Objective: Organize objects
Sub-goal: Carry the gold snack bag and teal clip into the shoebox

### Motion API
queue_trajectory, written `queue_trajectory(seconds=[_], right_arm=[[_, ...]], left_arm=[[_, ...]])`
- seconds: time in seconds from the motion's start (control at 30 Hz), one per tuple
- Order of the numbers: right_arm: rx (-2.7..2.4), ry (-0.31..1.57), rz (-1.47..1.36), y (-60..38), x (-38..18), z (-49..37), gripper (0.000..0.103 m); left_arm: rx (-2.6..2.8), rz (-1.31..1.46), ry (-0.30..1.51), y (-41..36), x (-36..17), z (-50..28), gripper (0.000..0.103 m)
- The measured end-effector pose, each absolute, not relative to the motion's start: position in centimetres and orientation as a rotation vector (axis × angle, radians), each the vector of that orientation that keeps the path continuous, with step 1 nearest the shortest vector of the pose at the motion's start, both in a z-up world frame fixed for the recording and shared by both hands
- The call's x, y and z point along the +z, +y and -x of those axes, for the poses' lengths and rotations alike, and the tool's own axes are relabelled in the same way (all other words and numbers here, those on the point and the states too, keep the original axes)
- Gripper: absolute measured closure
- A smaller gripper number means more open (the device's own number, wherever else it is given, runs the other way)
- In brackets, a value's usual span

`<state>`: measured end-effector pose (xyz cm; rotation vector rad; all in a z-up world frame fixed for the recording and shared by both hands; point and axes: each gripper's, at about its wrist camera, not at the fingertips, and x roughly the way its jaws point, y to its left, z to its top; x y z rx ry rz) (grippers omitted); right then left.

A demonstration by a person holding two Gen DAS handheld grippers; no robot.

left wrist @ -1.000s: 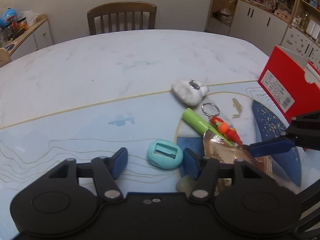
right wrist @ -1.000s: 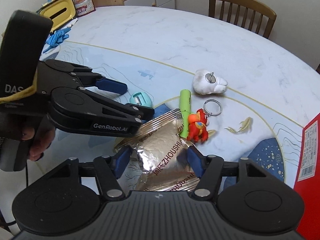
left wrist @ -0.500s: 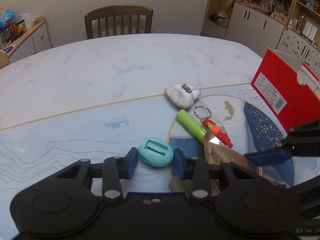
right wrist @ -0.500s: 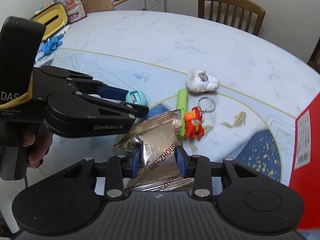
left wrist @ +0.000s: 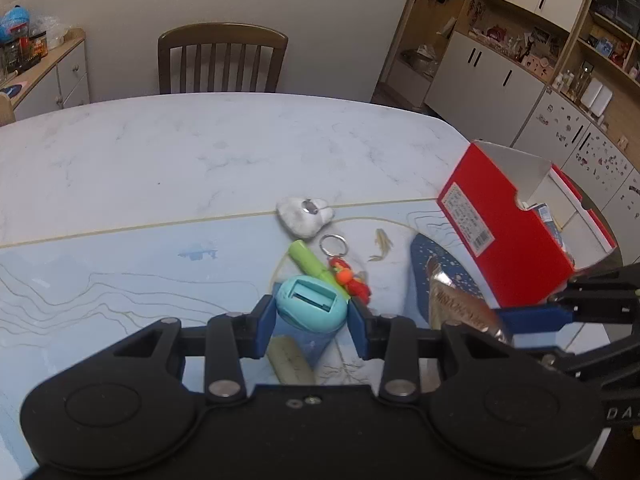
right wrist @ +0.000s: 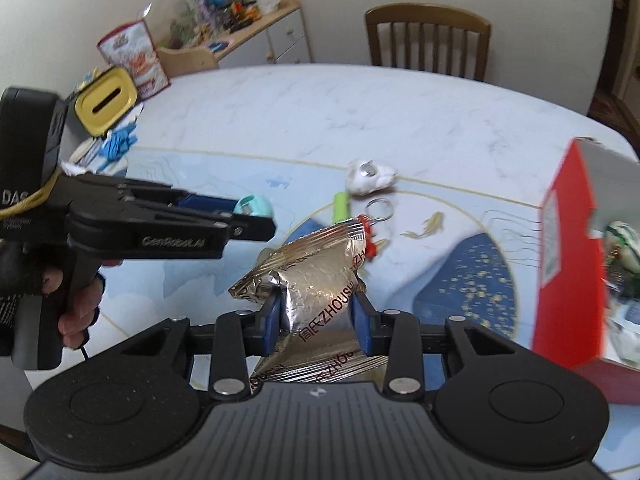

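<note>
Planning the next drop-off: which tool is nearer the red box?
Right. The right tool, gripping the foil packet, is beside the red box; the left tool is farther away, holding the teal sharpener.

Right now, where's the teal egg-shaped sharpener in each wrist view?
Left wrist: the teal sharpener sits lower centre, clamped between the left gripper fingers.
Right wrist: the sharpener shows left of centre, mostly hidden behind the left gripper.
Shared landmark: the green tube, just beyond the sharpener in the left view, right of it in the right view.

Both wrist cameras look down closely, sharing the table [left wrist: 160, 160] and red box [right wrist: 568, 240].
</note>
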<state>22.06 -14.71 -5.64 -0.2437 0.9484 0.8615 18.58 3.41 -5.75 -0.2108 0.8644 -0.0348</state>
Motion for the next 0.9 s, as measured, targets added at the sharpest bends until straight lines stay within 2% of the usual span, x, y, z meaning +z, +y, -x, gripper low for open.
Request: queue_trajectory(seconds=[0.5, 0.9], right_arm=[[0.772, 0.899, 0.115, -24.0, -0.6, -25.3, 0.067], [0.632, 0.855, 0.065, -34.5, 0.2, -31.6, 0.067]], left_arm=[[-0.164, 0.209, 0.846, -5.8, -0.5, -20.6, 0.065], [-0.229, 0.16, 0.842, -15.0, 0.4, -24.5, 0.065]])
